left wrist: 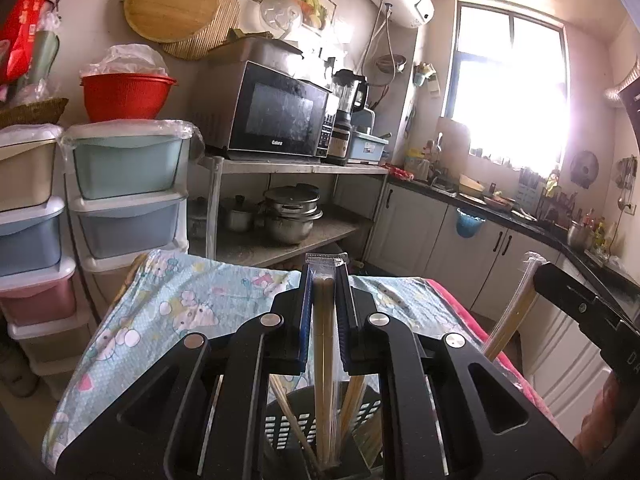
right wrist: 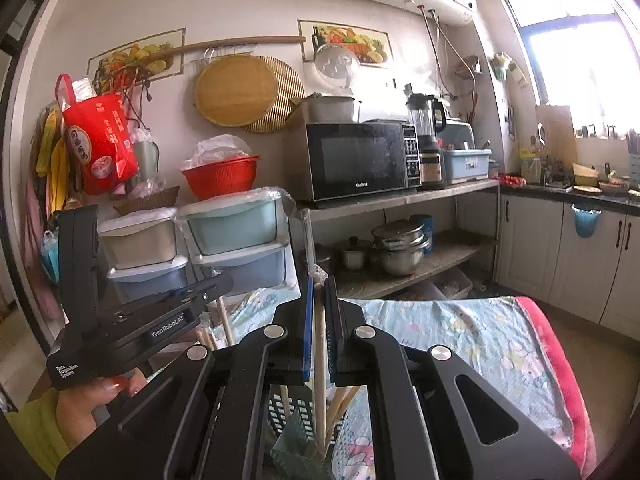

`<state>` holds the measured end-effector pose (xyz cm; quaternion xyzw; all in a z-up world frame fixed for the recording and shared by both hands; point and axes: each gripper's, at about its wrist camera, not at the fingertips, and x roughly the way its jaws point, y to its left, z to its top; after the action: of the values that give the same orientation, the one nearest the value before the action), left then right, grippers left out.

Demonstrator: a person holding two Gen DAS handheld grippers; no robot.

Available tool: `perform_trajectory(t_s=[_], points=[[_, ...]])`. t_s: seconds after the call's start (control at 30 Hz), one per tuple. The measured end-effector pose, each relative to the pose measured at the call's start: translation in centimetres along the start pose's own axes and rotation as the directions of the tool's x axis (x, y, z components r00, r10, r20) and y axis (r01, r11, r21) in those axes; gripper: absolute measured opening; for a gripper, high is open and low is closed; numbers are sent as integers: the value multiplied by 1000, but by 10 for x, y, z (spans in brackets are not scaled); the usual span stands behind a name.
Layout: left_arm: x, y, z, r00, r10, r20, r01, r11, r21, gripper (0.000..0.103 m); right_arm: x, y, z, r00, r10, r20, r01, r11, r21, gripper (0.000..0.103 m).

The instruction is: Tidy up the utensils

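A pair of tan wooden chopsticks in a clear plastic sleeve (left wrist: 325, 344) stands upright, lower end inside a dark slotted plastic utensil basket (left wrist: 280, 426). Another sleeved pair (right wrist: 319, 364) stands likewise above the basket, where loose bare chopsticks (left wrist: 290, 420) lean.

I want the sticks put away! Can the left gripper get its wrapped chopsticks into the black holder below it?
Probably yes. The left gripper is shut on the wrapped chopsticks, whose lower ends already hang inside the slotted black holder right beneath. Only other chopsticks lean in there, leaving room.
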<state>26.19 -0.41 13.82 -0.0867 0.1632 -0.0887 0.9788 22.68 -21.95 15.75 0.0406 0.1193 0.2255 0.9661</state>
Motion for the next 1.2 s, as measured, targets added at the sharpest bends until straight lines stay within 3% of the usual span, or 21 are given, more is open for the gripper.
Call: perform_trajectory(t_s=[0.2, 0.27, 0.3, 0.33, 0.37, 0.6, 0.87, 1.03, 1.2], points=[[5, 1, -7, 1000, -1, -20, 1, 1000, -5, 8, 3, -1, -5, 999, 22, -28, -22, 1000, 8, 7], [5, 2, -10, 999, -4, -32, 4, 1000, -8, 18, 3, -1, -6, 999, 25, -37, -24, 1000, 14, 18], [5, 2, -11, 999, -3, -38, 3, 1000, -7, 23, 3, -1, -7, 999, 27, -40, -26, 1000, 17, 33], [5, 1, -12, 999, -2, -42, 2, 1000, -7, 33, 2, -2, -8, 998, 34, -45, -33, 999, 25, 39], [5, 1, -13, 999, -2, -46, 2, 1000, -9, 41, 0, -2, -9, 998, 38, -46, -37, 999, 27, 39], [-5, 6, -23, 997, -4, -81, 2, 1000, -30, 58, -9, -1, -20, 997, 36, -69, -35, 999, 22, 41], [-24, 11, -41, 991, -7, -134, 0, 999, -51, 85, -18, 3, -38, 992, 40, -122, -39, 999, 7, 46], [-36, 10, -56, 986, -3, -169, -6, 998, -57, 92, -27, 5, -51, 988, 45, -147, -44, 999, 4, 51], [-48, 11, -74, 979, -3, -205, -11, 997, -70, 92, -36, 7, -67, 982, 47, -183, -47, 999, 0, 56]])
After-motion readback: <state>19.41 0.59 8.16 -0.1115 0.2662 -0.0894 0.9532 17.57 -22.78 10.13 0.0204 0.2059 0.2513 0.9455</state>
